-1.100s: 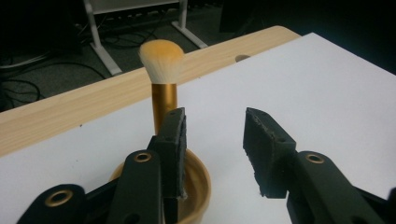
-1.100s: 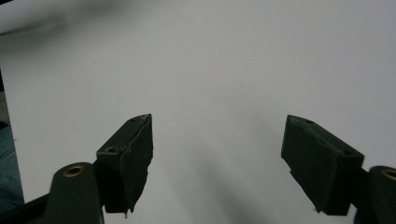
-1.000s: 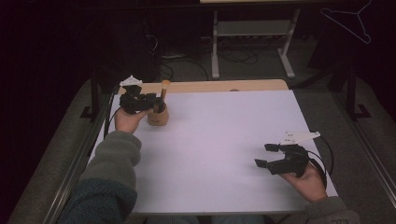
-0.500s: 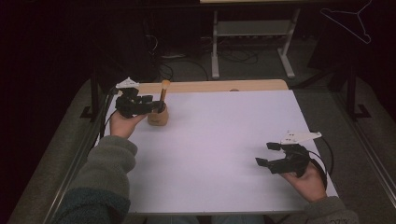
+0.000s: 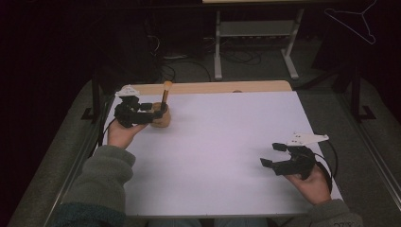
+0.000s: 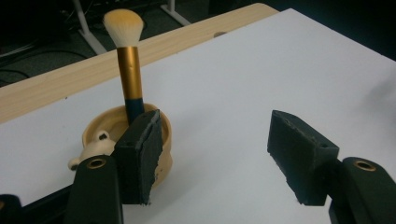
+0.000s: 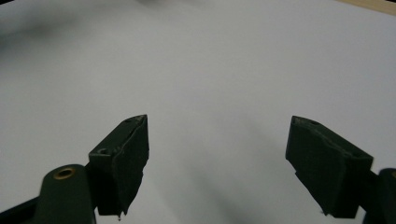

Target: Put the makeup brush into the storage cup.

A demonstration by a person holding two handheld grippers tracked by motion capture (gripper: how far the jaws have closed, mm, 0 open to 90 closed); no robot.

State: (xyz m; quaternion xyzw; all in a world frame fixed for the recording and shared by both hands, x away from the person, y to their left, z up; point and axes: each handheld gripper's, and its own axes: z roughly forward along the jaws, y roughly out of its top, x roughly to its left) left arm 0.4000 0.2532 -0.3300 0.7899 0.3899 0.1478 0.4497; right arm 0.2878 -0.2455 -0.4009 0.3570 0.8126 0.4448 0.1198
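Release is judged the step in hand: the left hand-held gripper (image 6: 212, 163), jaws just opened with nothing between, is seen beside the wooden cup (image 6: 100, 135) holding the makeup brush (image 6: 127, 65), so withdrawal is called for next.

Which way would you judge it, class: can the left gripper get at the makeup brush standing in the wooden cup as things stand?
Probably yes. The left gripper sits right beside the wooden cup, jaws just opening with nothing between them, and the makeup brush rises unobstructed above the rim.
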